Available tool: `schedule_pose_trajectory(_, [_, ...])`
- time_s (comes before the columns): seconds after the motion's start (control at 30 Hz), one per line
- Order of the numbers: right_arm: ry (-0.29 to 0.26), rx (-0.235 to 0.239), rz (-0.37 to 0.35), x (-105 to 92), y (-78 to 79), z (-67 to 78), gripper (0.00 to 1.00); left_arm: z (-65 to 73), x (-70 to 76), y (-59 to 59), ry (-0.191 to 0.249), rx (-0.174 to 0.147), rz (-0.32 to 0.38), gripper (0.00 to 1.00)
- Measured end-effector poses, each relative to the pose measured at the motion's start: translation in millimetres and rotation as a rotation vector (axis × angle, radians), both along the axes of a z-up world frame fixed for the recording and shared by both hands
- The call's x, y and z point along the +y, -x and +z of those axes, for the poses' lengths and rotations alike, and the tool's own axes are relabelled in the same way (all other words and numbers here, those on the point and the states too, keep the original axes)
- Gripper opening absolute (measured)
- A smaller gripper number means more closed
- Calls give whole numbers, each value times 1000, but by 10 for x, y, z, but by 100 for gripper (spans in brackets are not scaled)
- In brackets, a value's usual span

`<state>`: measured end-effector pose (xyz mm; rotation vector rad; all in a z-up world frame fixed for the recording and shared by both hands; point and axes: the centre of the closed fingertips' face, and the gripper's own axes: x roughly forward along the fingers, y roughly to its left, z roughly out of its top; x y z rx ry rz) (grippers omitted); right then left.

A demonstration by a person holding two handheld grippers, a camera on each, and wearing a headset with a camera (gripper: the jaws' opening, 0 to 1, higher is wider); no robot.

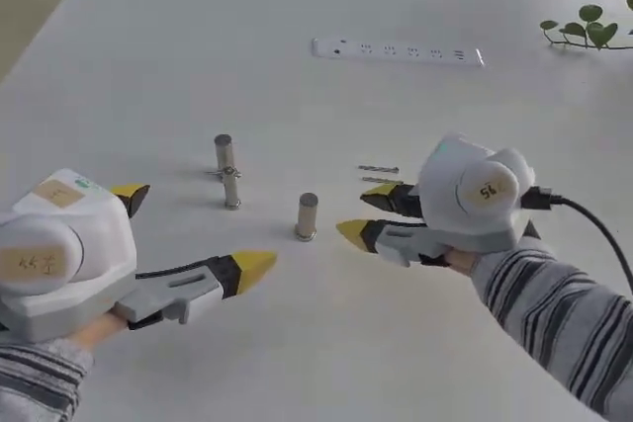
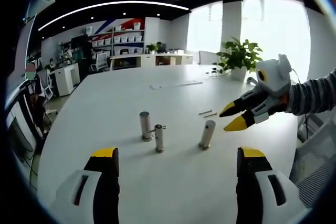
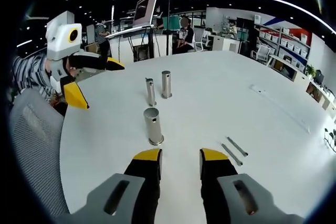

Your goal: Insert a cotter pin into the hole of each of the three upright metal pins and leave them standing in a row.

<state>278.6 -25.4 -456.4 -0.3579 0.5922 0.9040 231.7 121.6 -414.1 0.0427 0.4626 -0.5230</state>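
Standing on the white table (image 1: 326, 323), three metal pins (image 1: 308, 216) are lined up loosely, and the middle pin (image 1: 231, 188) is already crossed by a cotter pin (image 1: 222, 173). Two loose cotter pins (image 1: 379, 169) are laid just beside the right gripper (image 1: 356, 212), jaws slightly parted, nothing held. The left gripper (image 1: 198, 229) is spread wide, empty too.

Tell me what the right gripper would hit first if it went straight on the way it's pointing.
Probably the nearest upright metal pin, standing just ahead of the right gripper, jaws open. It lies slightly off the gap's centre, so it may strike one jaw rather than pass between; depth is unclear.
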Motion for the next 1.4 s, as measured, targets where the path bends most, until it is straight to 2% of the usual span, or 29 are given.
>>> schedule_pose_trajectory(0.23, [79,36,15,-217,-212,-12,25,34,-46,16,6,-6,-18,97])
schedule_pose_trajectory(0.47, [162,91,32,-333,-344,-68,25,76,-64,15,2,-12,-30,99])
schedule_pose_trajectory(0.6, [202,117,39,-379,-417,-115,24,63,-59,19,6,-3,-32,99])
schedule_pose_trajectory(0.67, [212,128,46,-393,-522,-152,23,59,-62,25,10,-1,-37,99])
schedule_pose_trajectory(0.8, [246,157,60,-417,-540,-208,21,50,-57,27,12,1,-37,99])
schedule_pose_trajectory(0.97, [276,220,60,-448,-547,-277,18,38,-54,27,14,6,-44,99])
schedule_pose_trajectory(1.07, [293,225,74,-452,-563,-299,14,29,-53,23,16,9,-46,99])
schedule_pose_trajectory(1.13, [319,240,82,-479,-566,-320,14,27,-52,20,16,8,-48,99])
schedule_pose_trajectory(1.2, [322,264,85,-488,-565,-330,12,20,-62,26,17,11,-58,98])
schedule_pose_trajectory(1.3, [369,253,124,-512,-566,-349,9,5,-88,42,13,16,-76,97])
schedule_pose_trajectory(1.4, [392,243,148,-520,-586,-344,6,-11,-101,47,10,21,-82,97])
